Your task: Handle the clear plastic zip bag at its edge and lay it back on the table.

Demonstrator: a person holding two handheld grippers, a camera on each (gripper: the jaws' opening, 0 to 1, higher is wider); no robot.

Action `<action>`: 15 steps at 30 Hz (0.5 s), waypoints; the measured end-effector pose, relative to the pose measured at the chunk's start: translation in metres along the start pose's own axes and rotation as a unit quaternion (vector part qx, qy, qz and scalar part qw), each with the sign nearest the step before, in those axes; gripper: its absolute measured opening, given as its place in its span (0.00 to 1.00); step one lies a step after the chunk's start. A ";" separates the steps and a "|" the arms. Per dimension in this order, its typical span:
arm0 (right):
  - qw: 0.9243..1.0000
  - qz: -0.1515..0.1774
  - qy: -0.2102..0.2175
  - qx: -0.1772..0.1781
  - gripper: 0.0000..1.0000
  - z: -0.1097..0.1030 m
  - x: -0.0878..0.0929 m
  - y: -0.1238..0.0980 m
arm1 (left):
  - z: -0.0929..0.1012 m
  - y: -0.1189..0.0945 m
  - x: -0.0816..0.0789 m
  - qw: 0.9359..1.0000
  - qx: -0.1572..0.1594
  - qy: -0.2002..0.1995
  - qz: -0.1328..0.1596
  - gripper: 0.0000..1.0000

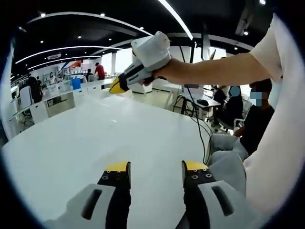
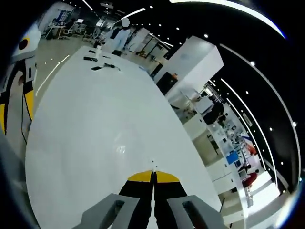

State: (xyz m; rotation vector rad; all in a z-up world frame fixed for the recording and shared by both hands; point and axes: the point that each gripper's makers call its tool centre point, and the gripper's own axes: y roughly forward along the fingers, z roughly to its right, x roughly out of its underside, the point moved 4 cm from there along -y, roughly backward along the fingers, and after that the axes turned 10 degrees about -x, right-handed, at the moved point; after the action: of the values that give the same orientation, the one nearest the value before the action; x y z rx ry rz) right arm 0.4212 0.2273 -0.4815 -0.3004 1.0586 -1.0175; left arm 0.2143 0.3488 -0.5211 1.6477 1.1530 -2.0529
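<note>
In the left gripper view my left gripper (image 1: 156, 172) stands open low over the white table (image 1: 95, 138), its yellow-tipped jaws wide apart with nothing between them. My right gripper (image 1: 116, 88) comes in from the right, held up in the air by a hand above the far part of the table. Its yellow tips are pressed together, and I see nothing hanging from them. In the right gripper view my right gripper (image 2: 153, 177) is shut, jaws meeting over the long white table (image 2: 95, 124). At that view's left edge my left gripper (image 2: 15, 110) shows, open.
A dark cable (image 1: 205, 138) runs along the table's right edge. A seated person (image 1: 252, 124) is beyond that edge, and grey clothing (image 1: 228, 157) lies close by my left jaws. Small dark items (image 2: 102, 64) sit at the table's far end. Desks and people fill the office behind.
</note>
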 end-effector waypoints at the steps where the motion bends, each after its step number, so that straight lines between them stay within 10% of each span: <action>1: 1.000 0.001 -0.012 0.012 0.00 0.001 0.001 0.004 | 0.000 0.000 0.002 1.000 -0.002 -0.003 0.000 0.45; 15: 0.998 -0.032 -0.052 -0.003 0.00 -0.062 0.041 0.040 | -0.003 -0.001 0.015 0.999 -0.021 -0.025 -0.008 0.57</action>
State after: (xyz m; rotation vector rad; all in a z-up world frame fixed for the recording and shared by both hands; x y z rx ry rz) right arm 0.3960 0.2310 -0.5616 -0.3903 0.9633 -1.0441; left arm 0.2105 0.3558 -0.5347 1.5635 1.1879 -2.0527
